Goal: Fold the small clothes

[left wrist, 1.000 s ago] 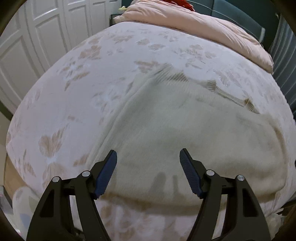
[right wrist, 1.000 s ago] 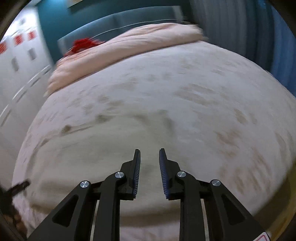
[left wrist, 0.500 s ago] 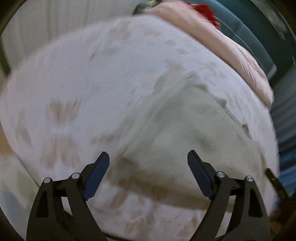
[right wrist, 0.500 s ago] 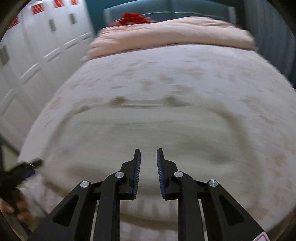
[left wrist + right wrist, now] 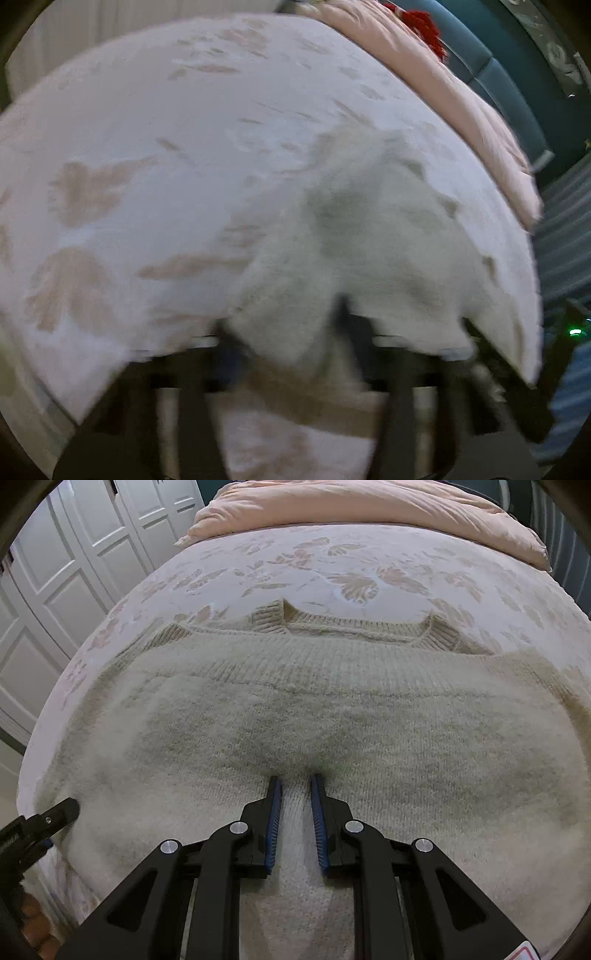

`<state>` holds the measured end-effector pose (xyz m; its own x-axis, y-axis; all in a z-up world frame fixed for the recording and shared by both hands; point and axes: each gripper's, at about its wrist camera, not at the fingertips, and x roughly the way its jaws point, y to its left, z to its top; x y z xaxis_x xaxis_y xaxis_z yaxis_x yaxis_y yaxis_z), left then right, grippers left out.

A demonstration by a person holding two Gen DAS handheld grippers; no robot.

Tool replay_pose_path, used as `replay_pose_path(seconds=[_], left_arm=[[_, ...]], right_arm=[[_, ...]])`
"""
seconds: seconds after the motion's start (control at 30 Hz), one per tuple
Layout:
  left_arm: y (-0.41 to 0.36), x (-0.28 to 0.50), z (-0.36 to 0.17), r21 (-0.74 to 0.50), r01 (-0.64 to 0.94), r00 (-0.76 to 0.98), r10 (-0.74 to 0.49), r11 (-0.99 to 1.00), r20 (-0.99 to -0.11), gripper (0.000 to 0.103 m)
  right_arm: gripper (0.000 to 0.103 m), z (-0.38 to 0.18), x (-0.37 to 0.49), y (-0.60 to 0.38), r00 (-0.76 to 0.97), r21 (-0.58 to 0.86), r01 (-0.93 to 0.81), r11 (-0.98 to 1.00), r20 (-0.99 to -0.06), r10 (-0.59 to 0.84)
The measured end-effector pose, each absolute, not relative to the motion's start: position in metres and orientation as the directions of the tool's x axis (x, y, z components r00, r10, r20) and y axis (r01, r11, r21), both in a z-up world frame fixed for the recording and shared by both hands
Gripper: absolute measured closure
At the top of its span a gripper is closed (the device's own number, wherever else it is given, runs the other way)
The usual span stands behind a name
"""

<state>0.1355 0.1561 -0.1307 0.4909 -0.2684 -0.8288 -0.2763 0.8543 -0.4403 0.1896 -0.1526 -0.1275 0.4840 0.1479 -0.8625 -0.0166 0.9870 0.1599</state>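
A wide bed [image 5: 369, 565] under a pale pink bedspread printed with tan leaves fills both views. Across the foot end of that bed lies a cream, fuzzy knitted sweater [image 5: 332, 709], spread flat with its ribbed edge toward the head of the bed. At the head of the bed a rumpled peach-pink quilt [image 5: 369, 506] is heaped, and in the left wrist view a small red item [image 5: 424, 26] sits on it. White panelled wardrobe doors [image 5: 74, 554] stand off the bed's left side.

The black right hand-held gripper [image 5: 296, 794] with blue ribbed pads points down at the sweater near the bed's foot edge; its jaws stand close together with a narrow ridge of knit pinched up between them. The left hand-held gripper [image 5: 284, 332] is heavily blurred; its jaws are closing with a fold of the sweater's corner between them, at the bed's foot edge, and whether the pads already press on the cloth cannot be told. Its dark tip [image 5: 62, 810] shows at the sweater's left margin
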Motion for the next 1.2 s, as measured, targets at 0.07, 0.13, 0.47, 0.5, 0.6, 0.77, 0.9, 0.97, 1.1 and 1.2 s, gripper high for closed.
replay_pose_path(seconds=[0.07, 0.13, 0.47, 0.5, 0.6, 0.77, 0.9, 0.97, 1.1, 1.2], left_arm=[[0.153, 0.140, -0.114, -0.441, -0.269, 0.511, -0.261, 0.856, -0.819, 0.084], [0.141, 0.140, -0.086, -0.425, -0.219, 0.550, -0.248, 0.879, -0.797, 0.088], [-0.095, 0.105, 0.053, -0.320, 0.409, 0.561, -0.512, 0.855, -0.651, 0.087], [-0.118, 0.103, 0.042, -0.310, 0.434, 0.537, -0.520, 0.845, -0.664, 0.084], [-0.159, 0.093, -0.005, -0.307, 0.436, 0.472, -0.505, 0.846, -0.723, 0.077], [-0.125, 0.057, -0.046, -0.261, 0.381, 0.467, -0.428, 0.887, -0.774, 0.033], [-0.089, 0.047, -0.059, -0.041, 0.361, 0.561, -0.252, 0.932, -0.788, 0.024], [-0.072, 0.054, -0.071, -0.013, 0.318, 0.552, -0.196, 0.948, -0.811, 0.024], [-0.057, 0.069, -0.092, -0.011, 0.266, 0.522, -0.153, 0.964, -0.839, 0.024], [-0.066, 0.073, -0.104, 0.008, 0.316, 0.506, -0.161, 0.949, -0.848, 0.024]], right_arm=[[0.087, -0.125, 0.183, -0.158, 0.495, 0.192, -0.013, 0.981, -0.851, 0.173], [0.088, -0.119, 0.179, -0.161, 0.506, 0.243, -0.002, 0.970, -0.837, 0.211], [0.080, -0.051, 0.066, -0.306, 0.684, 0.388, 0.213, 0.897, -0.714, 0.146], [0.078, -0.050, 0.050, -0.327, 0.687, 0.387, 0.256, 0.886, -0.717, 0.115], [0.075, -0.054, 0.013, -0.368, 0.676, 0.370, 0.348, 0.861, -0.736, 0.042], [0.045, -0.053, -0.016, -0.391, 0.683, 0.388, 0.371, 0.844, -0.730, 0.036], [0.038, -0.062, 0.016, -0.381, 0.693, 0.516, 0.282, 0.809, -0.693, 0.200], [0.037, -0.068, 0.038, -0.367, 0.681, 0.558, 0.253, 0.790, -0.683, 0.265], [0.033, -0.078, 0.082, -0.337, 0.626, 0.620, 0.218, 0.753, -0.681, 0.379], [0.032, -0.081, 0.102, -0.324, 0.593, 0.605, 0.226, 0.764, -0.707, 0.385]])
